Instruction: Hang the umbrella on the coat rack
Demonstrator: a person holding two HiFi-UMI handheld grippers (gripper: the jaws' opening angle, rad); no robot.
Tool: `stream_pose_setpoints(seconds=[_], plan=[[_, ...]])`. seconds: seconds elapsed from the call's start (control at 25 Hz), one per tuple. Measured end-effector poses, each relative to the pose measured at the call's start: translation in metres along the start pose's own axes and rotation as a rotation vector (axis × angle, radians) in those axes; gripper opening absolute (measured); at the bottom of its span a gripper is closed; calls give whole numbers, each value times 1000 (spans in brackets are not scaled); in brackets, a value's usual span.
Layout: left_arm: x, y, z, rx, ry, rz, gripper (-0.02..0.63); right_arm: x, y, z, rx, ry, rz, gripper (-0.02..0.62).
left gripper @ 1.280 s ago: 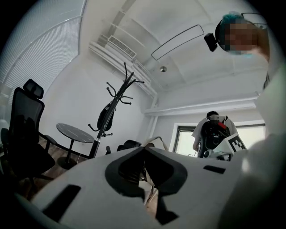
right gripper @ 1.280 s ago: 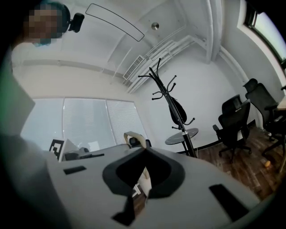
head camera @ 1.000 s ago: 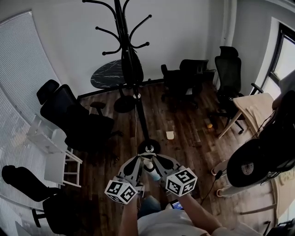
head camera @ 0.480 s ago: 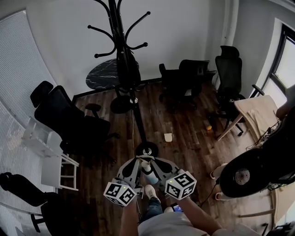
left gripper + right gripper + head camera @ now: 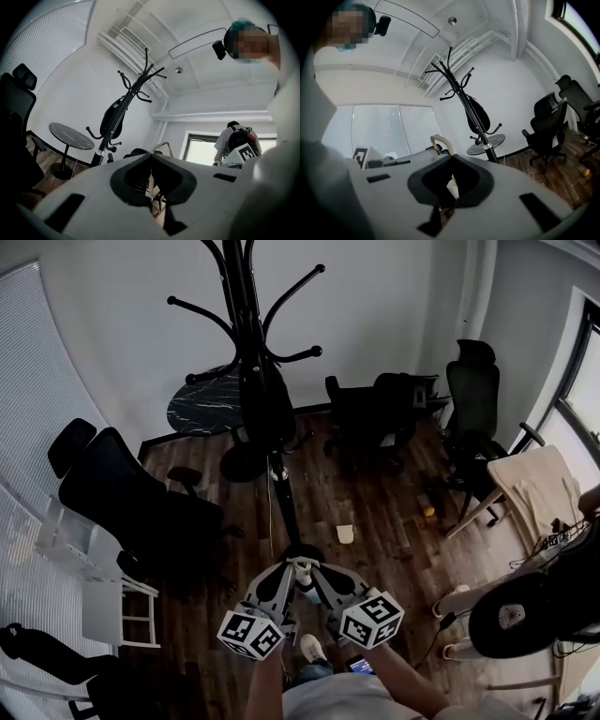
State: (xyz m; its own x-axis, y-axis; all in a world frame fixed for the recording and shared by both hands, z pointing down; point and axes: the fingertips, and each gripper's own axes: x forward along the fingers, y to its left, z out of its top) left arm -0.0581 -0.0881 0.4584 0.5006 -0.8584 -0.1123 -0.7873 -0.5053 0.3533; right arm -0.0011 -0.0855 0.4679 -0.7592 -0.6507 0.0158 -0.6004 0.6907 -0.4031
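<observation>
The closed black fabric umbrella (image 5: 263, 399) hangs against the pole of the tall black metal coat rack (image 5: 246, 296) at 12 o'clock in the head view, while at 6 o'clock the left gripper (image 5: 287, 568) and right gripper (image 5: 319, 570) sit side by side, each with its jaws pressed together and empty.

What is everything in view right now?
coat rack: one, black, centre back
umbrella: one, black, folded, up against the rack's pole
round table: one, dark, behind the rack
office chairs: at least four, black, left and back
wooden chair: one, pale, right
stand: one, white, left
cup-like item: one, pale, right of the rack's base
shoe: one, white, bottom centre
left claw: one, grey, low centre, shut, empty
right claw: one, grey, low centre, shut, empty
</observation>
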Motion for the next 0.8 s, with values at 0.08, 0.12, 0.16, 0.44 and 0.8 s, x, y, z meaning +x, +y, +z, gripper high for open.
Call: stream_pose_setpoints(seconds=[0.08, 0.12, 0.16, 0.44, 0.8], plan=[[15, 16, 5, -1, 3, -21, 21, 20, -11, 5, 0, -11, -17, 12], [22, 23, 8, -1, 4, -33, 21, 28, -16, 8, 1, -17, -27, 12], [28, 29, 10, -1, 5, -45, 20, 36, -21, 10, 1, -23, -36, 12], [57, 61, 23, -9, -4, -96, 20, 73, -41, 23, 50, -60, -77, 12], [76, 78, 31, -16, 6, -125, 21, 92, -47, 30, 76, -81, -78, 12]])
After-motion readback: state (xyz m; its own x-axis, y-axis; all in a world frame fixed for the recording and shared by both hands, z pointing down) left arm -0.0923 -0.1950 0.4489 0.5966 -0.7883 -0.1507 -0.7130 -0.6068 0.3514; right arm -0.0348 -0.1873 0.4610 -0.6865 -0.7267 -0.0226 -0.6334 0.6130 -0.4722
